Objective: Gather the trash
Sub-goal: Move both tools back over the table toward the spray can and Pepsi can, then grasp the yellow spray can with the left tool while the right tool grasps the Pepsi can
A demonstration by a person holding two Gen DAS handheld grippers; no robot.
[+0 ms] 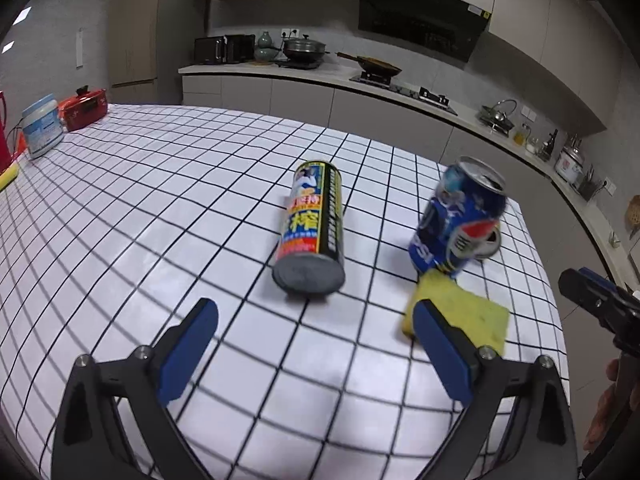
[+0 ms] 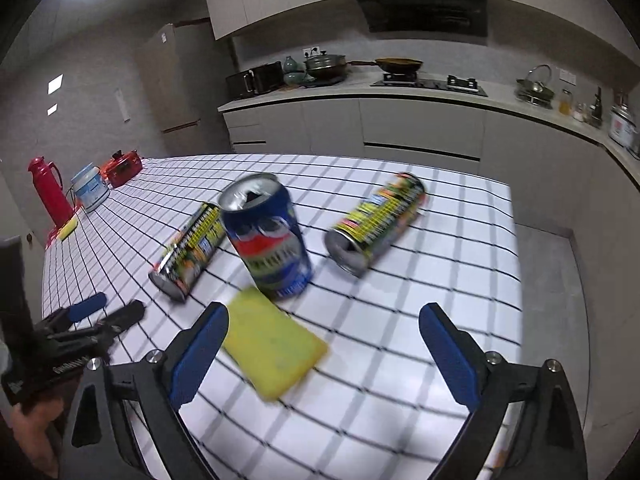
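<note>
Your left gripper hangs over the checked tablecloth with its blue pads spread wide and nothing between them. Just ahead of it a yellow-and-black drink can lies on its side, its base turned toward you. To that can's right a blue Pepsi can stands upright with its top opened, and a yellow sponge lies flat just in front of it, partly behind your left gripper's right pad.

Your right gripper is likewise released and grips nothing; the sponge lies beneath the gap, close to its left pad. Beyond it stands the Pepsi can, with a second yellow-and-black can lying on its side to its right, open end toward you. All three cans rest on the table, none held
</note>
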